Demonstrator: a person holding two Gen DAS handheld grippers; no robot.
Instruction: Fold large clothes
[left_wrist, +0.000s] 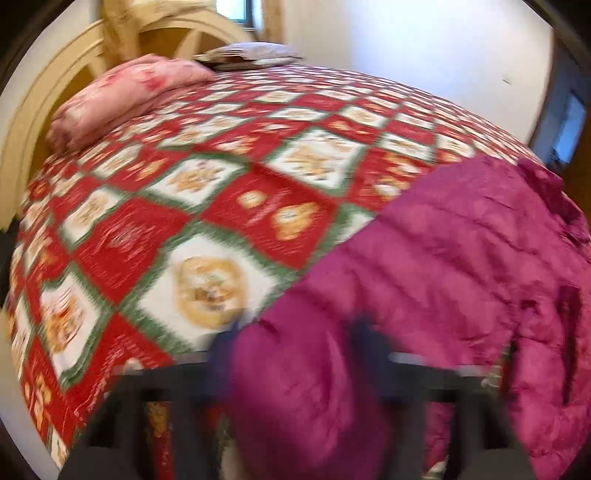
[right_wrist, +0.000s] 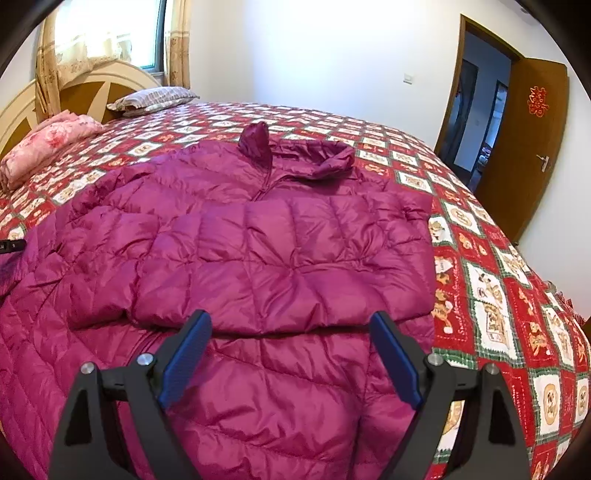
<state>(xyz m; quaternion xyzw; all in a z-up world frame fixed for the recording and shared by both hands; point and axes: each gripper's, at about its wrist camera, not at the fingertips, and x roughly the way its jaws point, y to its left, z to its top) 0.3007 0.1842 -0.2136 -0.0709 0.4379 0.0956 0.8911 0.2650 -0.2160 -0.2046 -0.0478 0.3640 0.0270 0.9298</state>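
Blur smears the left wrist view. A magenta jacket (left_wrist: 443, 266) lies on the right part of a red-and-white quilt (left_wrist: 177, 206), and a puffy fold of it bulges up between the fingers of the left gripper (left_wrist: 295, 332); the dark fingers sit on either side of that fold, so the gripper seems clamped on it, though the blur hides the contact itself. A pink pillow (left_wrist: 125, 92) lies at the far left by the cream headboard (left_wrist: 48, 96).

In the right wrist view the jacket (right_wrist: 258, 243) is spread across the quilt (right_wrist: 498, 288), collar toward the headboard (right_wrist: 107, 81), one sleeve folded across its front. The right gripper (right_wrist: 291, 332) hangs over the near hem, blue pads (right_wrist: 184, 358) spread wide, holding nothing. A striped pillow (right_wrist: 155, 96) lies beyond the pink pillow (right_wrist: 48, 140). A brown door (right_wrist: 524, 147) stands open at the right.
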